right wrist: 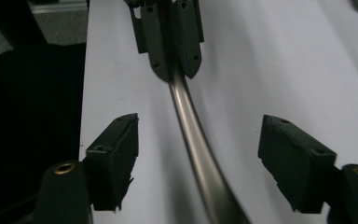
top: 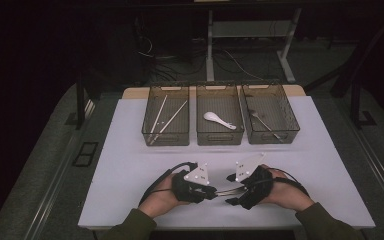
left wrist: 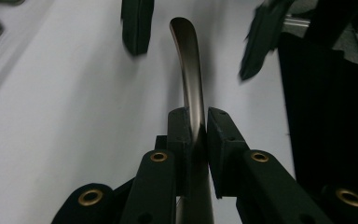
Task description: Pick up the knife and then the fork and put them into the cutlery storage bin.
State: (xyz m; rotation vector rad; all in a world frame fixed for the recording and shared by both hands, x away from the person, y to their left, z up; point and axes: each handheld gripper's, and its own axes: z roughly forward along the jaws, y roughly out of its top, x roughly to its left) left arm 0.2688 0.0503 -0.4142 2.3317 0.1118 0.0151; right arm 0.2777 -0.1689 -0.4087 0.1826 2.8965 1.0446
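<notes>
A slim metal utensil handle (left wrist: 189,60) is clamped between the pads of my left gripper (left wrist: 196,116), which is shut on it. In the high view this gripper (top: 214,193) sits low over the near middle of the white table, pointing right. Facing it is my right gripper (right wrist: 200,129), jaws open on either side of the handle (right wrist: 193,126) with clear gaps and no contact. In the high view the two grippers meet tip to tip, the handle (top: 226,190) spanning between them. The utensil's working end is hidden.
Three clear bins stand in a row at the back of the white table (top: 130,165). The left bin (top: 150,136) holds chopsticks (top: 165,116), the middle bin a white spoon (top: 219,120), the right bin a metal fork (top: 265,124). The table's near edge lies close beneath the hands.
</notes>
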